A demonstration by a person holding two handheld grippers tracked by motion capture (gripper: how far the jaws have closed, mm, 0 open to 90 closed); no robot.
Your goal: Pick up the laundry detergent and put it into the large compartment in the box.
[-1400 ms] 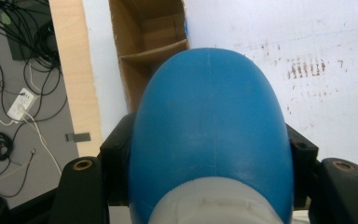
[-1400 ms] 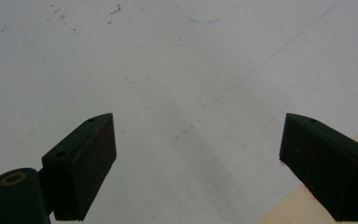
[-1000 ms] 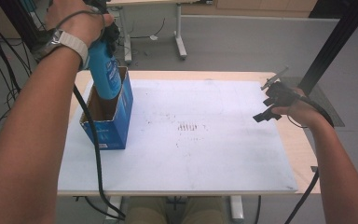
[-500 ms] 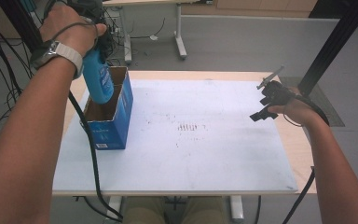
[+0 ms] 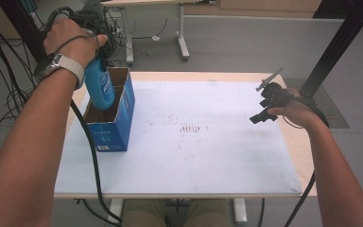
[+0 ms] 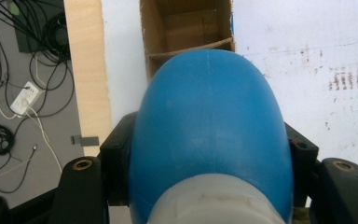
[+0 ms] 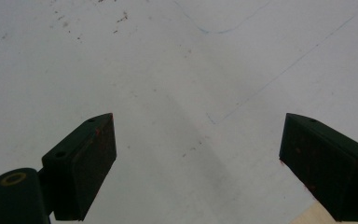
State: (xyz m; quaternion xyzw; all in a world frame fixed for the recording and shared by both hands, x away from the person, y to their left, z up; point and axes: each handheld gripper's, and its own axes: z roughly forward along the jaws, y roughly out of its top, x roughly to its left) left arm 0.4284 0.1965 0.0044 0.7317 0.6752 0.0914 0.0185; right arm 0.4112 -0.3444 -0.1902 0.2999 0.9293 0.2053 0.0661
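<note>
**Q:** At the left edge of the tabletop (image 5: 217, 165), what is happening?

**A:** A person's left hand (image 5: 71, 40) holds the left claw (image 5: 99, 59), which pinches a blue bottle (image 5: 99, 87) by its upper body, both jaws pressed against its sides. The bottle hangs base-down, its lower end dipping into the near compartment of an open blue cardboard box (image 5: 118, 125). A cardboard divider splits the box into two compartments; both look empty.

**Q:** And the other hand?

**A:** The right claw (image 5: 264, 101) hovers near the right edge of the tabletop, well apart from the box. Its jaws are spread wide with nothing between them, only white surface below.

**Q:** Which step is this?

**A:** It looks like the bottle is being lowered into the box, partly in but not yet standing on the bottom.

**Q:** What does the next move call for?

**A:** Probably a straight descent, keeping the bottle upright and clear of the divider and walls, then opening the jaws once the base rests. The light box could shift if the bottle catches its rim.
</note>
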